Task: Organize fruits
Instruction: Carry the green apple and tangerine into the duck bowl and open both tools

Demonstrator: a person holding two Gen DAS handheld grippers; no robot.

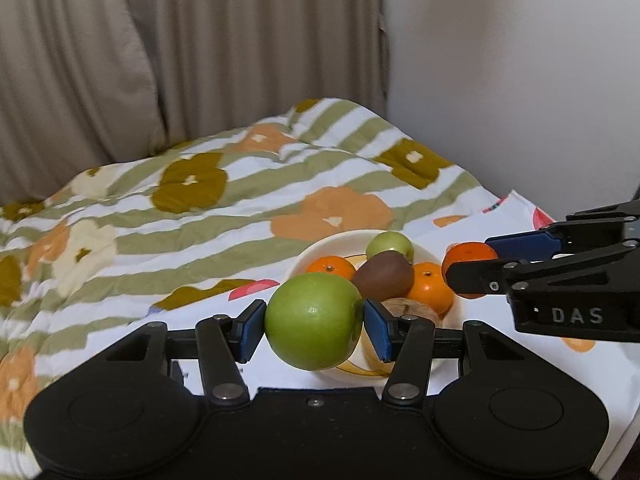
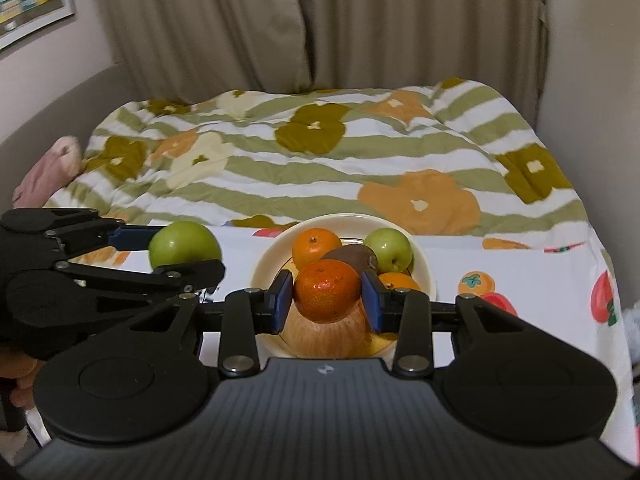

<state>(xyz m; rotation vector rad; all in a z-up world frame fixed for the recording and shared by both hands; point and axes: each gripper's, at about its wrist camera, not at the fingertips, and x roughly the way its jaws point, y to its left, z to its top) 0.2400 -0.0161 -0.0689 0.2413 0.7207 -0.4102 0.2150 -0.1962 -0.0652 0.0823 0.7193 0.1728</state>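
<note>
While both grippers hang above the fruit-printed cloth (image 2: 520, 264), each carries a fruit: the left gripper (image 1: 314, 322) has its jaws clamped on a large green apple (image 1: 313, 321), and the right gripper (image 2: 327, 298) has its jaws pressed on a tangerine (image 2: 327, 295). The cream bowl (image 2: 424, 268) sits on the cloth just ahead of both, holding a small green apple (image 2: 388, 250), a brown kiwi (image 2: 352, 258), two more tangerines and a tan fruit at the near rim. In the right wrist view the held tangerine hovers over the bowl's near side; the large apple hangs to the left of the rim, clear of it. Beyond the bowl the flowered quilt (image 1: 200, 208) spreads wide and bare up to the curtain (image 1: 200, 40). The cloth's right edge drops off close beside the bowl.
</note>
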